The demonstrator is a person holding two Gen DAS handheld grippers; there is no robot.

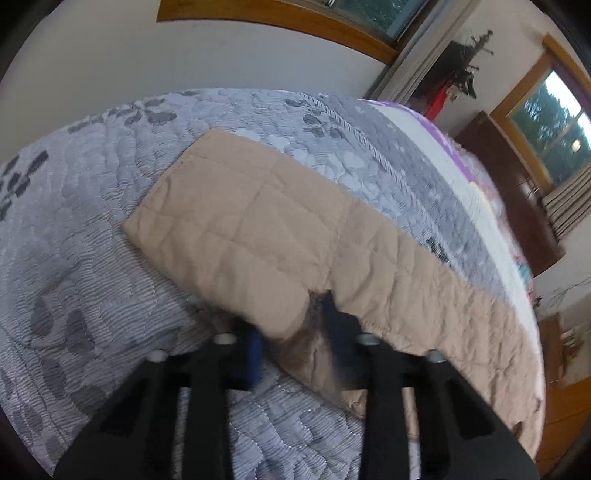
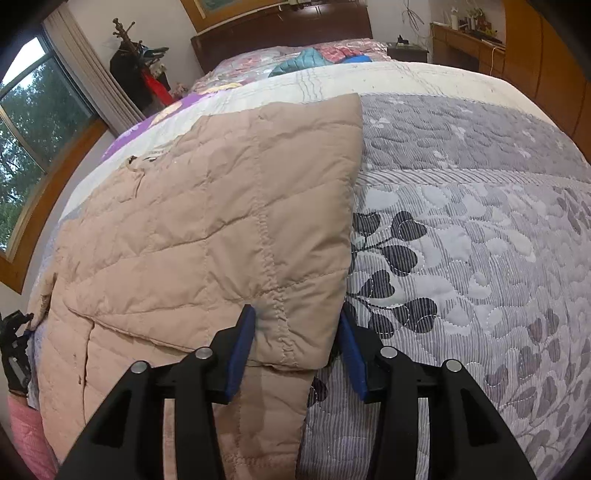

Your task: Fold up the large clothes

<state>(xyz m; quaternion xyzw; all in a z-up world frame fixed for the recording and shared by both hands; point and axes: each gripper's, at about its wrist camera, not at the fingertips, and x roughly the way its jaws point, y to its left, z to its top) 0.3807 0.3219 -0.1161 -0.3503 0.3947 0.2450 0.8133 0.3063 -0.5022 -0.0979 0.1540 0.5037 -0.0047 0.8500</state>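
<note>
A beige quilted garment (image 1: 258, 221) lies folded across a grey floral bedspread (image 1: 92, 258). In the left wrist view my left gripper (image 1: 291, 321) is at the garment's near edge, and a bunch of the beige fabric is pinched between its blue pads. The right wrist view shows the same garment (image 2: 184, 221) spread to the left, with a folded panel on top. My right gripper (image 2: 295, 314) is shut on that panel's near corner, and the thick fabric fills the gap between the blue pads. The bedspread (image 2: 461, 240) lies bare to the right.
Crumpled colourful clothes (image 2: 314, 59) lie near the dark headboard (image 2: 280, 33). A coat stand (image 2: 136, 62) and a window (image 2: 29, 129) are at the left, and a wooden desk (image 2: 469, 40) is at the back right. A white wall (image 1: 110, 55) runs behind the bed.
</note>
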